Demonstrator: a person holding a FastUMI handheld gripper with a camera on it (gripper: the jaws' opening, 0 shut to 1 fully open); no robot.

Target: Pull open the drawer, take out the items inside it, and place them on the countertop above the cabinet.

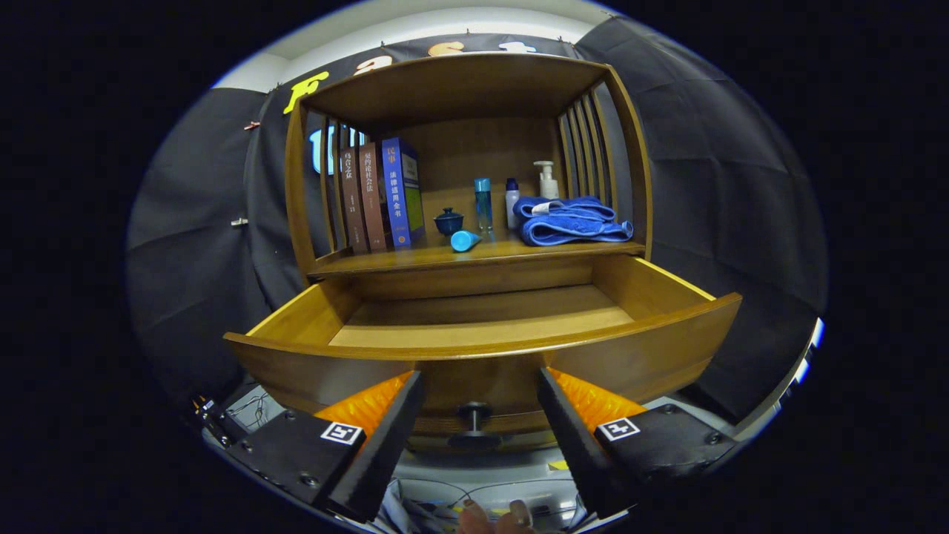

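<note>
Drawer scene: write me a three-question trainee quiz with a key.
1. True or false: the drawer is pulled open.
2. Which lies on its side on the countertop? A) the pump bottle B) the blue cup C) the books
3. What sits between the fingers of the tongs?

Key: 1 true. 2 B. 3 the drawer knob, with the fingers open and not touching it.

Dim booth, light from above, shelf interior shadowed, strong fisheye bending at edges, perhaps slight softness below
</note>
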